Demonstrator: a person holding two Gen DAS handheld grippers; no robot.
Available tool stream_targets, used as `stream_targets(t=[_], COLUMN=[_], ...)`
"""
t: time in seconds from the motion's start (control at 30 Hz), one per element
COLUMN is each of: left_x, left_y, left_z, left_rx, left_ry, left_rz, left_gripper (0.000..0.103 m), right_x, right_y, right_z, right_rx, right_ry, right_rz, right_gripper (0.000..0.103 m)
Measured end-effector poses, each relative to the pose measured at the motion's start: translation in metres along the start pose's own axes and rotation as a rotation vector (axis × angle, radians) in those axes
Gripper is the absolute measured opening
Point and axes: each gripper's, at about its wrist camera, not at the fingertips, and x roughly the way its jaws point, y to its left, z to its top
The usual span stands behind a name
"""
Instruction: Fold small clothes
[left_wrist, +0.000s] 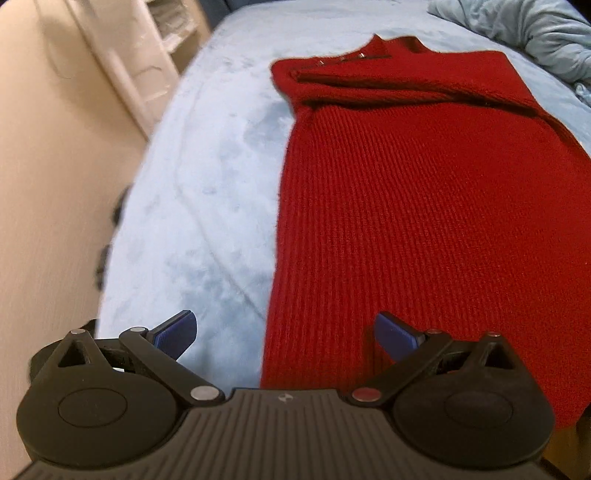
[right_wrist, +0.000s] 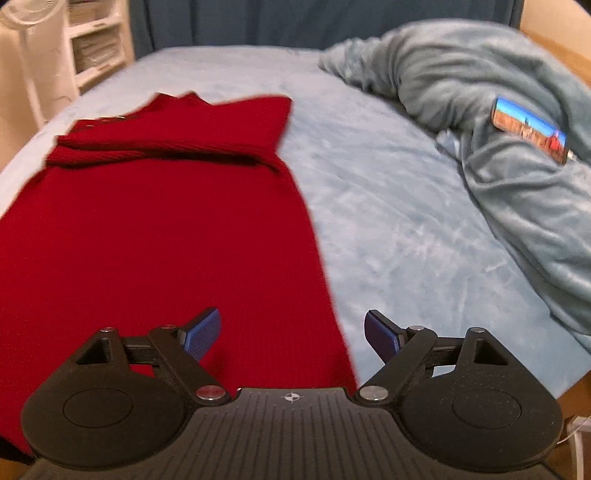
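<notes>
Red knit sweater (left_wrist: 424, 206) flat on blue bedspread (left_wrist: 207, 192); no legible writing; left claw (left_wrist: 286, 334), right claw (right_wrist: 291, 332) released.

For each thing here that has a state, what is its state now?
red sweater: flat on the bed, sleeves folded across the chest
left tongs: open, empty
right tongs: open, empty
blue blanket: crumpled
phone: screen lit, resting on the blanket

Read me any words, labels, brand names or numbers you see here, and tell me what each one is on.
No readable text in either view.
Phone on the rumpled blanket: screen shows a colourful picture, any writing too blurred to read.
Red knit garment: small metal buttons near the collar, no label visible.
Shelf unit: contents too blurred to read.
</notes>
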Motion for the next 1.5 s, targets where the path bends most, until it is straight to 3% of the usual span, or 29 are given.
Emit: stream_targets(t=[0.13,0.27,0.4,0.67,0.73,0.77,0.8,0.83,0.87,0.9,0.97,1.27,1.5], left_x=[0.029,0.039,0.041,0.028,0.025,0.025,0.022,0.016,0.009,0.006,-0.004,-0.077,-0.111], left_y=[0.005,0.006,0.016,0.001,-0.006,-0.007,-0.006,-0.003,0.001,0.007,0.019,0.019,0.024], left_z=[0.003,0.002,-0.001,-0.018,-0.018,-0.019,-0.019,-0.018,-0.017,-0.015,-0.013,-0.013,-0.048], left_rx=[0.008,-0.028,-0.078,0.035,0.062,0.051,0.025,0.0,-0.026,-0.054,-0.135,-0.107,-0.102], left_ry=[0.07,0.085,0.121,0.16,0.169,0.171,0.166,0.154,0.143,0.14,0.135,-0.02,-0.021], left_rz=[-0.089,-0.143,-0.196,-0.272,-0.264,-0.255,-0.249,-0.239,-0.241,-0.26,-0.305,-0.309,-0.33], left_gripper=[0.103,0.103,0.103,0.103,0.103,0.097,0.082,0.072,0.041,0.022,0.021,0.018,0.018], right_x=[0.039,0.073,0.072,0.057,0.052,0.048,0.043,0.039,0.034,0.028,0.017,-0.054,-0.094], right_y=[-0.028,-0.039,-0.032,-0.005,-0.003,-0.003,-0.004,-0.005,-0.006,-0.007,-0.009,-0.03,-0.027], right_z=[0.01,-0.001,-0.005,-0.019,-0.022,-0.023,-0.024,-0.026,-0.027,-0.027,-0.026,-0.008,-0.036], right_rx=[0.093,0.19,0.156,0.0,0.011,0.027,0.042,0.068,0.09,0.102,0.132,0.219,0.234], right_ry=[0.111,0.289,0.309,0.414,0.407,0.394,0.385,0.379,0.362,0.339,0.295,0.116,0.121], right_rz=[0.011,0.106,0.135,0.192,0.211,0.229,0.248,0.274,0.289,0.299,0.313,0.373,0.412], right_gripper=[0.087,0.087,0.092,0.089,0.073,0.055,0.03,0.022,0.021,0.02,0.019,0.017,0.017])
